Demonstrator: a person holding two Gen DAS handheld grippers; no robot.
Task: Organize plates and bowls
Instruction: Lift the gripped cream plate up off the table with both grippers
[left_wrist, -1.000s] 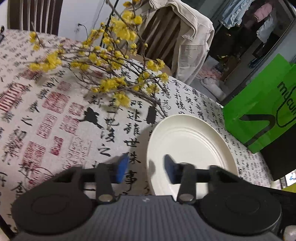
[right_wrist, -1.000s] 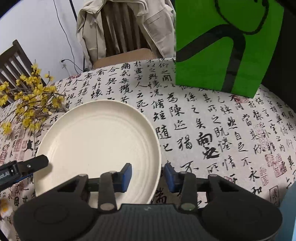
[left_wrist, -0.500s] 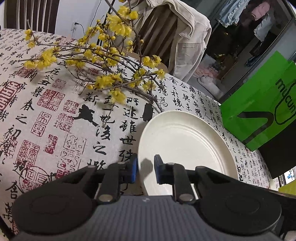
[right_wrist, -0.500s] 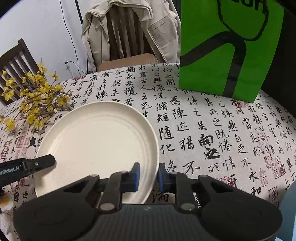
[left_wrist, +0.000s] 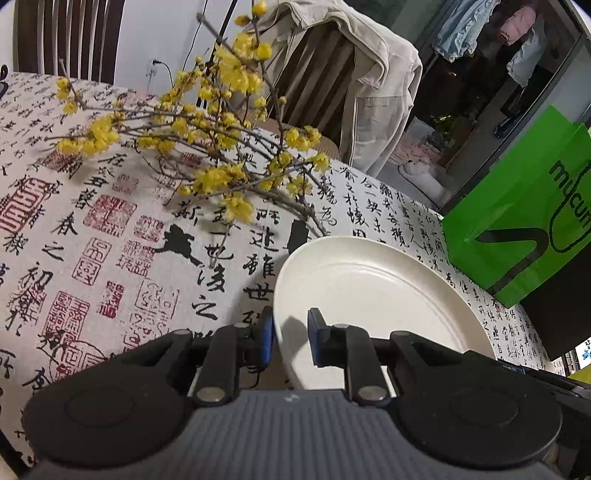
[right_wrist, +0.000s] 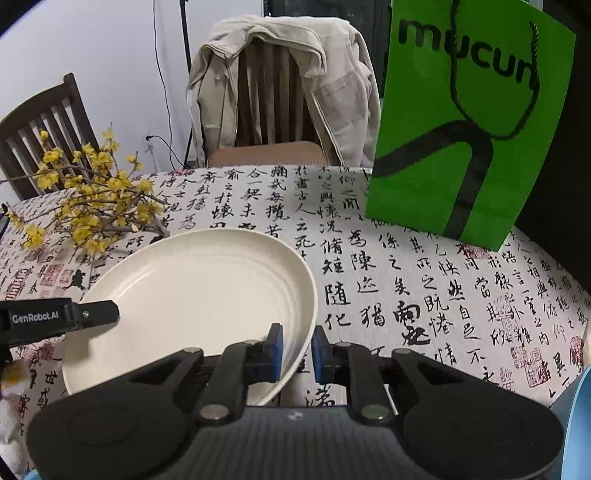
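I've just closed both hand-held grippers on the round cream ceramic plate (right_wrist: 192, 291): left hand-held gripper (left_wrist: 290, 338) pinching its nine o'clock rim, right hand-held gripper (right_wrist: 297, 349) its four o'clock rim. Opposite grips keep it level over the calligraphy-printed tabletop (right_wrist: 424, 295), probably for lifting.

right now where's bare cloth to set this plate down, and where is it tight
Open tablecloth lies right of the plate, in front of the green bag. More lies left of it, below the yellow blossom branches. It is tight where the branches meet the plate's far rim, and by the blue rim.
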